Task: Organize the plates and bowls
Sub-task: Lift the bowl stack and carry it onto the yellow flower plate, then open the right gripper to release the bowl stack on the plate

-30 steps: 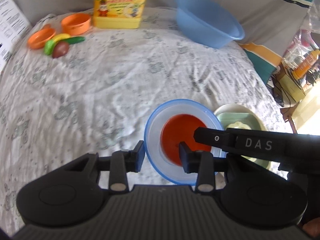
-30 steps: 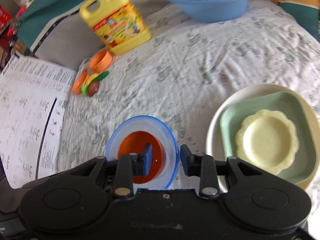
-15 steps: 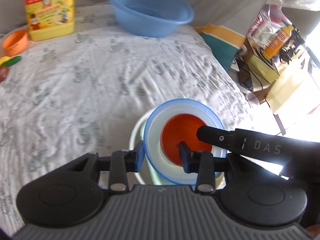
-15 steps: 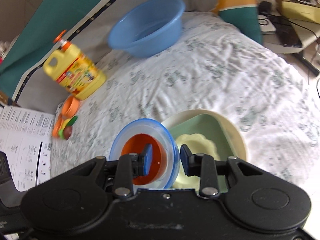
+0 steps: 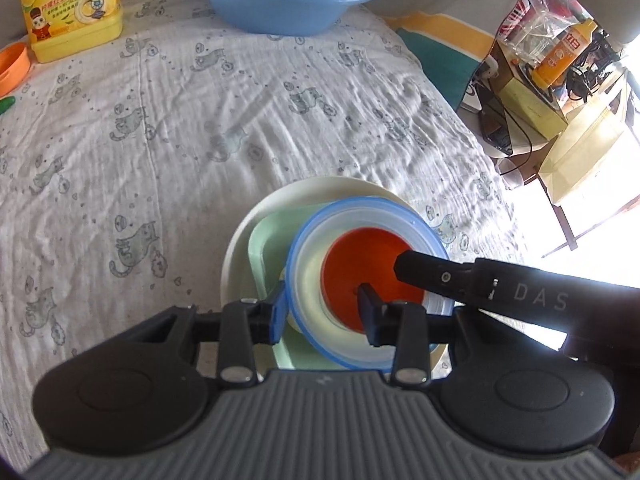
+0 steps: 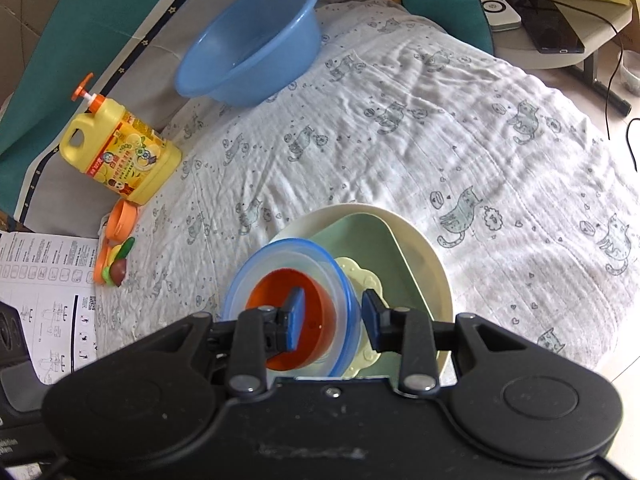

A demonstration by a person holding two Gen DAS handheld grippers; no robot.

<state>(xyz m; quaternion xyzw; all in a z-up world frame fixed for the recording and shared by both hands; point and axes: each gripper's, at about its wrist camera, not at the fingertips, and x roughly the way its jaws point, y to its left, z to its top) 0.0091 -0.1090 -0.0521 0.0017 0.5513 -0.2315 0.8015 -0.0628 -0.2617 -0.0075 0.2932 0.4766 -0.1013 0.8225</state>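
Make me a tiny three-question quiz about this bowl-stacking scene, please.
1. True or false: both grippers grip the clear blue-rimmed plastic bowl with the orange bowl nested inside.
2. What lies directly below it: A) yellow detergent jug, B) cream round plate stack, C) large blue plastic basin?
3. Fill in: in the cream plate sits a pale ___ square dish.

Key: 1 true; 2 B; 3 green.

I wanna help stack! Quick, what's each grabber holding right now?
Left gripper: closed on the rim of the blue-rimmed bowl.
Right gripper: closed on the same bowl's opposite rim.
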